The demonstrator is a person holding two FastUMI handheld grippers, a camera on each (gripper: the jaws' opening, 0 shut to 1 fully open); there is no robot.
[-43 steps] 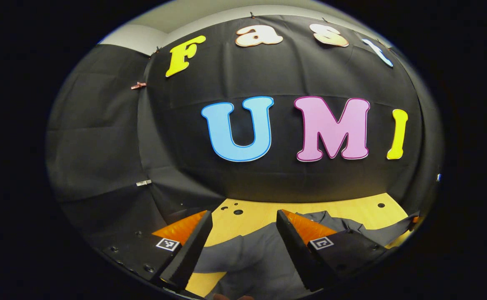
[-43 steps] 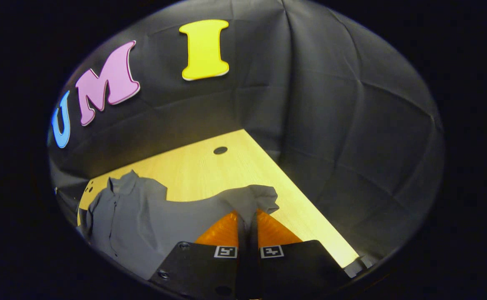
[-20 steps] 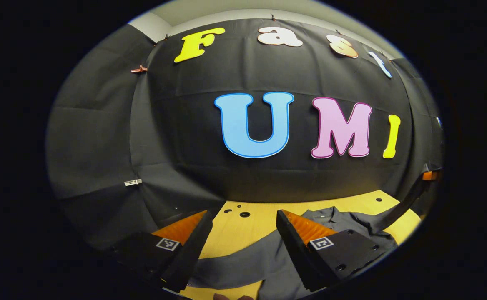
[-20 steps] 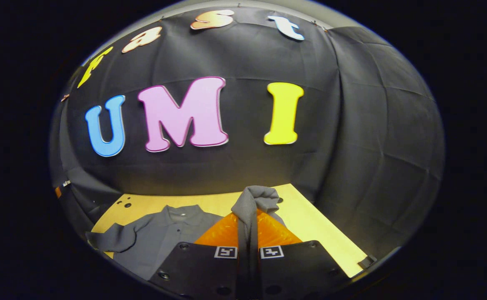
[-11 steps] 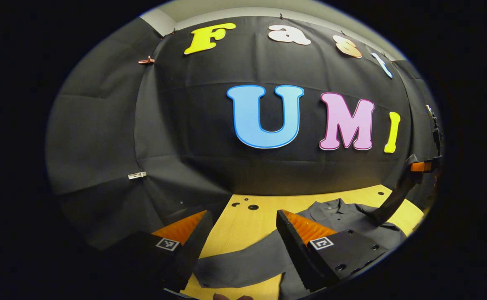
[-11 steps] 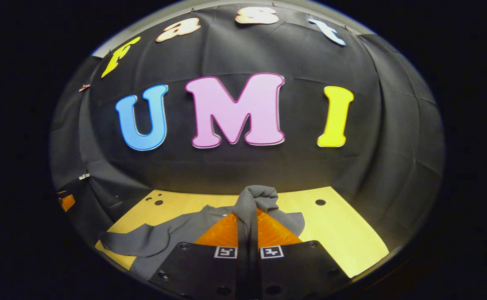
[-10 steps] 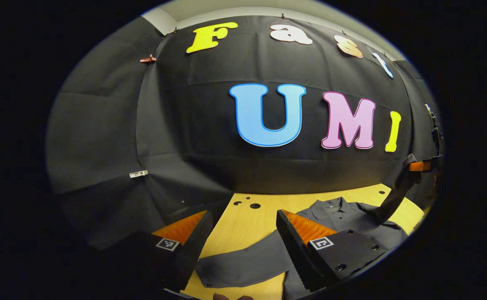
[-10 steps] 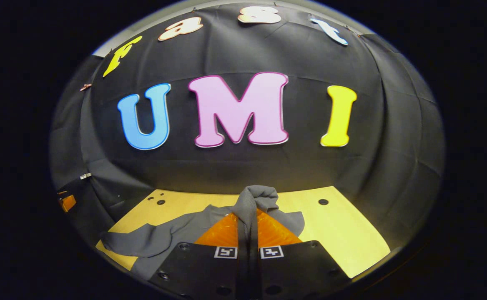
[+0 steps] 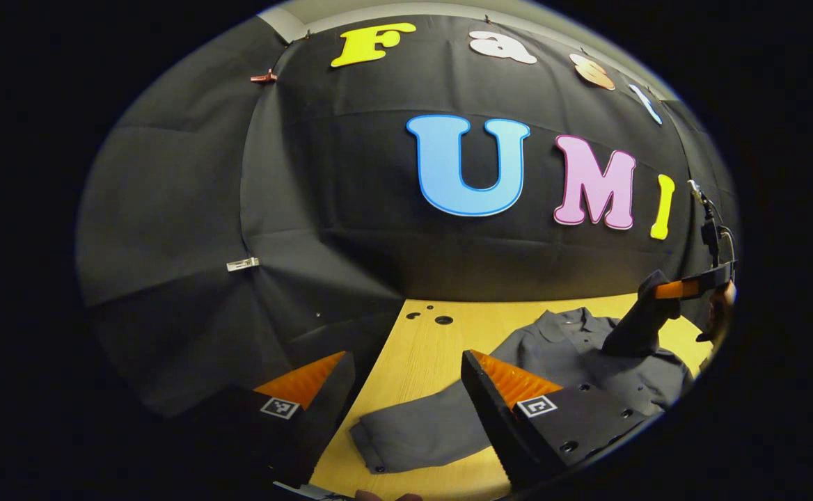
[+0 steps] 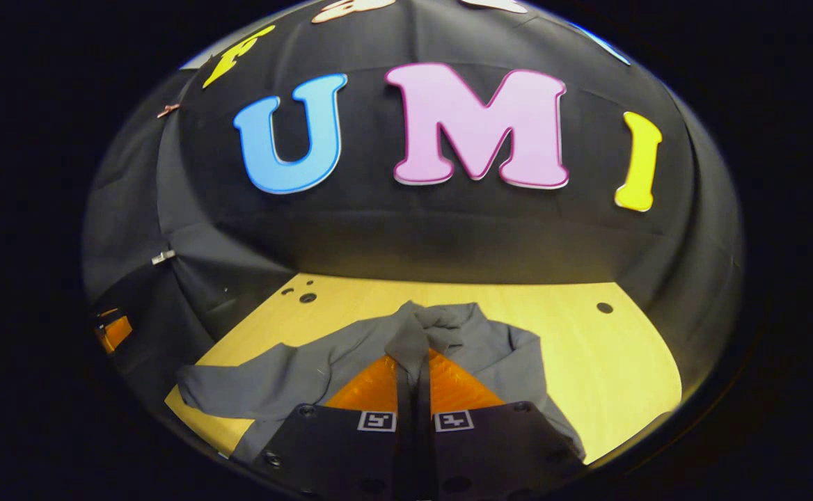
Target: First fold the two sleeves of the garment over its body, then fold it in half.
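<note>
**One shirt, two sleeves, two tools**

One wooden bench (image 10: 608, 362) carries one grey garment (image 9: 553, 348), collar toward the booth wall. Of its two sleeves, the left sleeve (image 9: 413, 435) lies flat on the bench, stretched out from the garment's body, just below the left tool (image 9: 406, 410), whose fingers stand apart and bare. The right sleeve (image 10: 417, 334) is lifted over the garment's body, pinched between the closed fingers of the right tool (image 10: 413, 369).
</note>
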